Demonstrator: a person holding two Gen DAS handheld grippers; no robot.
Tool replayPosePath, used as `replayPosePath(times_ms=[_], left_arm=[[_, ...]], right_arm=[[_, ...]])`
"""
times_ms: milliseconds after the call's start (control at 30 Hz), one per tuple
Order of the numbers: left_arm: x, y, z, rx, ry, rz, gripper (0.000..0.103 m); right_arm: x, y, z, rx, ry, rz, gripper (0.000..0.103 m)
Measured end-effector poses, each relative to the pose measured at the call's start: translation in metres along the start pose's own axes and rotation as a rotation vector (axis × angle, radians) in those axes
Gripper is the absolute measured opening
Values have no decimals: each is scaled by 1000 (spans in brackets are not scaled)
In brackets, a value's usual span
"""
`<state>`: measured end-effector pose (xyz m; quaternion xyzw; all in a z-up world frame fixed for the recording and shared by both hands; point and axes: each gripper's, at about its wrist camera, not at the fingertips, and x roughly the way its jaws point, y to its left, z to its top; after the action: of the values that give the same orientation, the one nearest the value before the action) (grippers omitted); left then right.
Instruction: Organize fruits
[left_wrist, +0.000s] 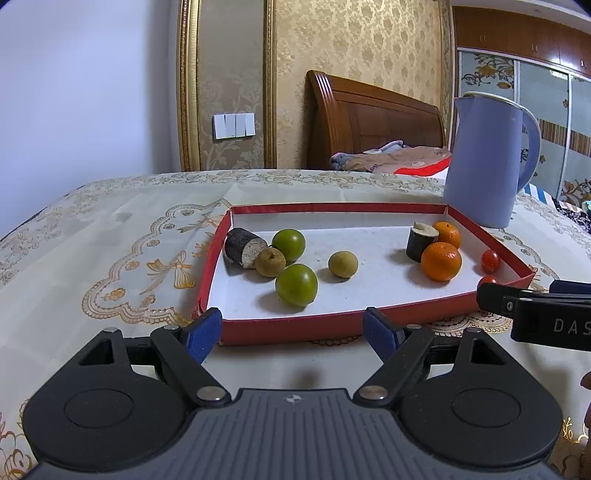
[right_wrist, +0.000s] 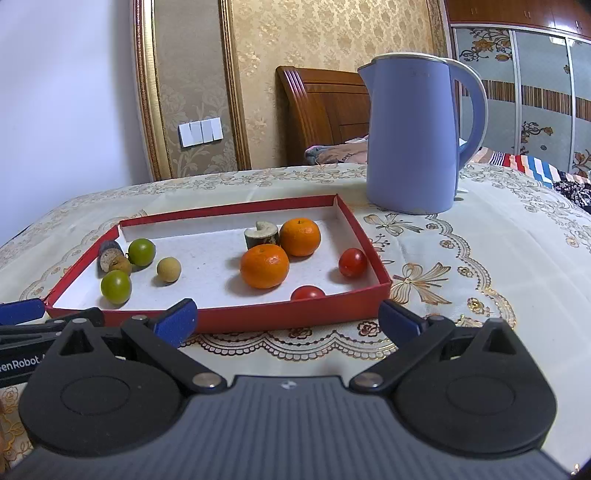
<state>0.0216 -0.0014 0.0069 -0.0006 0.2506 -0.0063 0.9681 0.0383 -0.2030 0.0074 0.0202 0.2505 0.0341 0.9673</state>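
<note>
Red cardboard tray (right_wrist: 295, 317), shallow, white matte floor, sits on the embroidered tablecloth (right_wrist: 480, 258) just ahead of both tools. All the fruit is in it already, so we judge we're at the start of a sort or between picks; nothing is held.

Left gripper (left_wrist: 293, 328): blue pads spread wide, empty, just short of the tray's near wall. Right gripper (right_wrist: 288, 317): same, spread wide, empty, near the right half of the tray.

Contents:
- Left end: two green plums (left_wrist: 296, 284), smooth and glossy; two tan longan-like balls (left_wrist: 343, 264), dull, rough skin. One of them touches a dark cane stub (left_wrist: 243, 246) lying on its side, fibrous pale cut face.
- Right end: two tangerines (right_wrist: 264, 266), dimpled peel, touching or nearly so. A second cane stub (right_wrist: 261, 235) stands upright beside the back one.
- Right near corner: two cherry tomatoes (right_wrist: 352, 262), slick skin; the nearer one is partly hidden by the wall.

Groups look roughly sorted by kind; the loose longan mid-tray is our likely next target. Round, small, hard: it will roll, so we close centred on it, coming in over the wall.

Blue plastic kettle (right_wrist: 413, 133) stands behind the tray, clear of it.
</note>
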Motion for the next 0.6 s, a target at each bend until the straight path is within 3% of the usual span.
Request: replayPosePath(times_ms=[600], left_arm=[[0,-2,0,12,-1,-1,83]], right_arm=[[2,0,-1,-1,11,0,103]])
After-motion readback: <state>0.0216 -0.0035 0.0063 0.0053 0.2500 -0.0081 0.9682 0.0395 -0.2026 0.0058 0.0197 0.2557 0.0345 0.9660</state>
